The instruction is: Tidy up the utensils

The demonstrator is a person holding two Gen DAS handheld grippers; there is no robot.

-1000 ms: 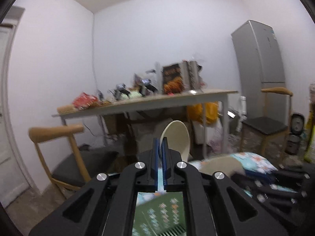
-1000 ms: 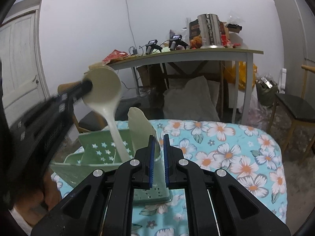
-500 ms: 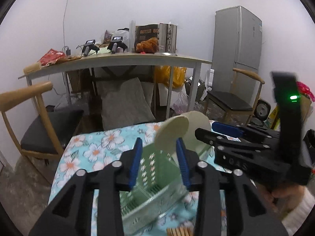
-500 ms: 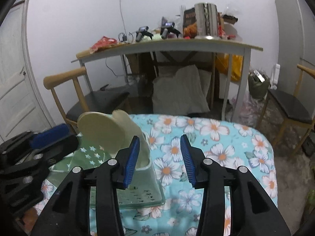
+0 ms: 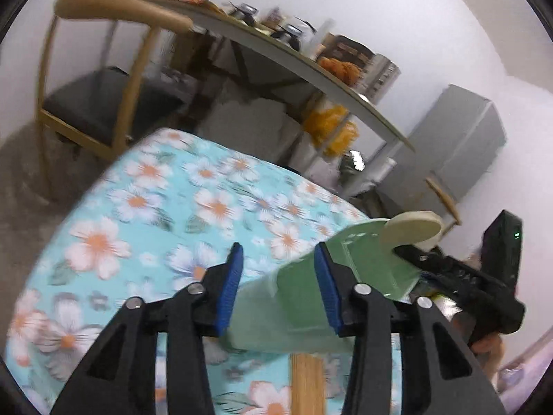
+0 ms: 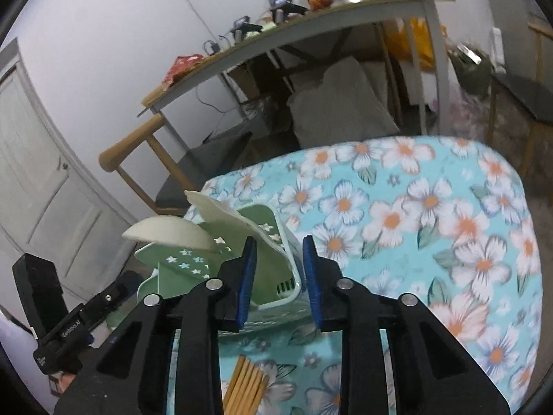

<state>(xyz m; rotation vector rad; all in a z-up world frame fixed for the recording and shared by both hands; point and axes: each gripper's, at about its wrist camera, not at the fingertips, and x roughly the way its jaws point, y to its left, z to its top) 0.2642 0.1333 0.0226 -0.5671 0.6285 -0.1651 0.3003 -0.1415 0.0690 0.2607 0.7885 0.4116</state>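
**Green utensil holder between both sets of fingers**

The green utensil holder [image 6: 266,242] stands on the surface [image 6: 432,214], which wears a floral cloth. Two cream spoons [image 6: 172,233] lean out of the holder's far side. The right gripper [image 6: 279,276] straddles the holder's near corner: the pale rim runs between its blue fingers [image 6: 247,276], which have just been closing, yet a gap shows on either side of the rim, so they are released. The left gripper [image 5: 281,287] has its fingers [image 5: 231,290] parted and empty; the holder's blurred wall [image 5: 304,297] lies partly between them, nearer the right-hand one. A bundle of wooden chopsticks [image 6: 249,385] lies on the cloth just in front of the holder.
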